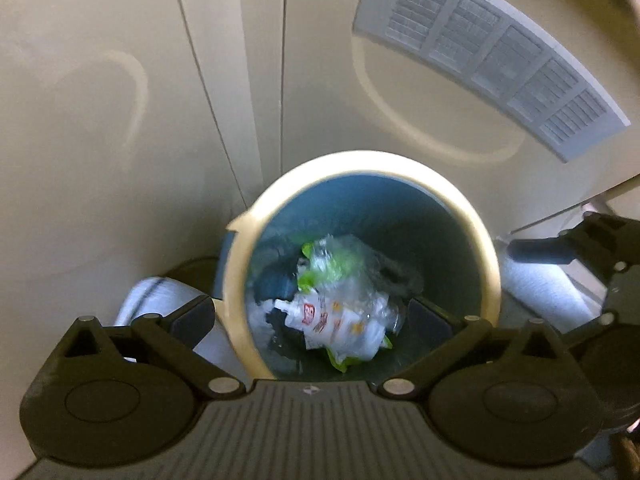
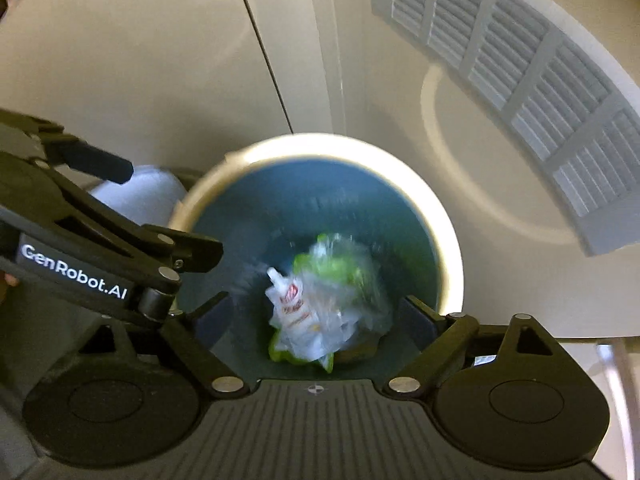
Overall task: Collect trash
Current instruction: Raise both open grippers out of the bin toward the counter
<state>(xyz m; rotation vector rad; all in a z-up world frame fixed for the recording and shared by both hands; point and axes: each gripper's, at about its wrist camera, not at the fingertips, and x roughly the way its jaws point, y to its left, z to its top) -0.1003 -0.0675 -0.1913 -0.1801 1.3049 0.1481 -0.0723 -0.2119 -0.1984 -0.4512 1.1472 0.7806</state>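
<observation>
Both grippers point steeply down over a round bin (image 1: 486,248) with a cream rim and blue-grey inside.

Left gripper (image 1: 316,312): fingers (image 1: 194,314) spread wide, nothing between the pads. The trash (image 1: 340,312), a crumpled bundle of clear plastic, a white printed wrapper and a green piece, lies blurred down in the bin, below the gap between the fingers and apart from both.

Right gripper (image 2: 316,312): fingers (image 2: 416,318) also spread wide, pads bare. The same trash shows below the gap, inside the bin, touching neither finger.

From the right wrist view the left gripper sits just left of the right fingers, over the bin's rim. A white roll-like object (image 2: 140,196) lies beyond it, beside the bin. A white louvred panel (image 2: 520,76) sits well beyond the fingertips, on the cream surface (image 1: 100,120).
</observation>
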